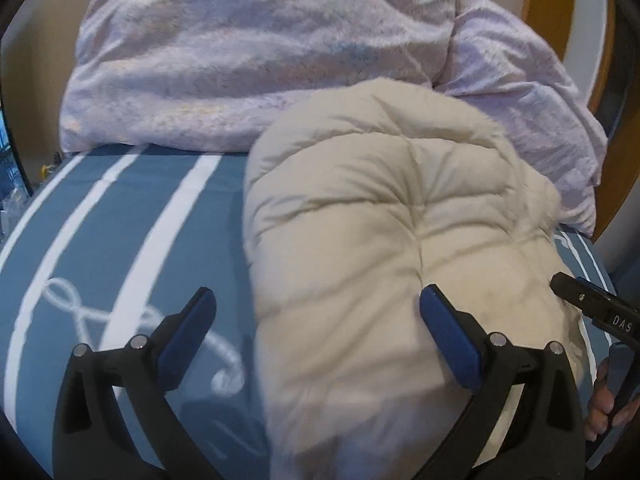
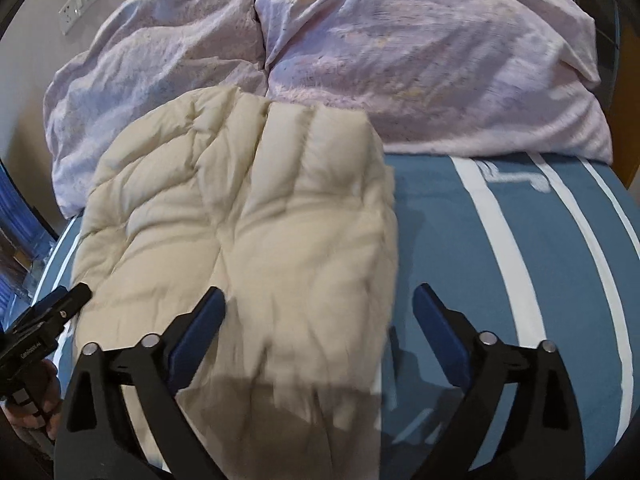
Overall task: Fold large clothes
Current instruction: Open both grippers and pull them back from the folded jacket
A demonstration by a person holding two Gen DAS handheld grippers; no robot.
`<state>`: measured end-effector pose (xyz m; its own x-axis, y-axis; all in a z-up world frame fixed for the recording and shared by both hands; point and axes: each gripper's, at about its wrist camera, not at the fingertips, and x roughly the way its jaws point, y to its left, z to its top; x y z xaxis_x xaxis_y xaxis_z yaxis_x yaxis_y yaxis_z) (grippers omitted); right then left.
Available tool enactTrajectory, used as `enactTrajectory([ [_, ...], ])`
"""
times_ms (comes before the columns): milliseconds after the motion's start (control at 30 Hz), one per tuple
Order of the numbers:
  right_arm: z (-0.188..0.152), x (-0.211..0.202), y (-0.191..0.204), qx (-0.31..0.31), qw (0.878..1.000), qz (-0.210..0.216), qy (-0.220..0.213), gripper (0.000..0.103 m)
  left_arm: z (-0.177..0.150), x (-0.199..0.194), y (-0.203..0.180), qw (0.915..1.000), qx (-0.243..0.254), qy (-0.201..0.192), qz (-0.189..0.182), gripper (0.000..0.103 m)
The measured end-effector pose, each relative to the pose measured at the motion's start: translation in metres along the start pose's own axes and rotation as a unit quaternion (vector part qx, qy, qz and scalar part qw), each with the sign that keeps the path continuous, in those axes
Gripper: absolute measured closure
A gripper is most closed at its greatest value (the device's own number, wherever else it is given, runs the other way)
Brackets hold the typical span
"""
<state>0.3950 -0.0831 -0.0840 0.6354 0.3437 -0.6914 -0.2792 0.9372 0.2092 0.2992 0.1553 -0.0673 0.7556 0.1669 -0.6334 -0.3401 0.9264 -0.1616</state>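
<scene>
A cream quilted puffer jacket [image 1: 380, 240] lies folded into a thick bundle on the blue striped bed sheet [image 1: 120, 240]. It also shows in the right wrist view [image 2: 248, 220]. My left gripper [image 1: 316, 300] is open and empty, hovering over the jacket's left edge. My right gripper [image 2: 320, 300] is open and empty, hovering over the jacket's right edge. The right gripper's body shows at the right edge of the left wrist view [image 1: 588, 300]. The left gripper's body shows at the left edge of the right wrist view [image 2: 44, 320].
A crumpled lilac duvet [image 1: 256, 52] is piled at the back of the bed, also in the right wrist view [image 2: 400, 60]. Blue sheet with white stripes [image 2: 520, 260] lies right of the jacket. A wooden frame [image 1: 548, 4] and wall sockets [image 2: 78, 2] stand behind.
</scene>
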Motion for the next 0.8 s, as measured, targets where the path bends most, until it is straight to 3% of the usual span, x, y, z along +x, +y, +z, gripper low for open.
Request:
enactTrajectory([
  [300,-0.056,-0.057,0.021,-0.034,0.999,0.002,-0.007,0.001,-0.049,-0.063,-0.007,1.0,0.003,-0.001,-0.007,0.002],
  [533,-0.087,-0.092,0.029,-0.033,0.999,0.014,-0.02,0.001,-0.084,-0.095,-0.008,0.9998,0.012,0.001,0.012,0.002],
  [800,-0.115,-0.121,0.033,-0.018,0.999,0.033,-0.026,0.001,-0.109,-0.125,-0.007,0.9999,0.015,0.003,0.003,0.002],
])
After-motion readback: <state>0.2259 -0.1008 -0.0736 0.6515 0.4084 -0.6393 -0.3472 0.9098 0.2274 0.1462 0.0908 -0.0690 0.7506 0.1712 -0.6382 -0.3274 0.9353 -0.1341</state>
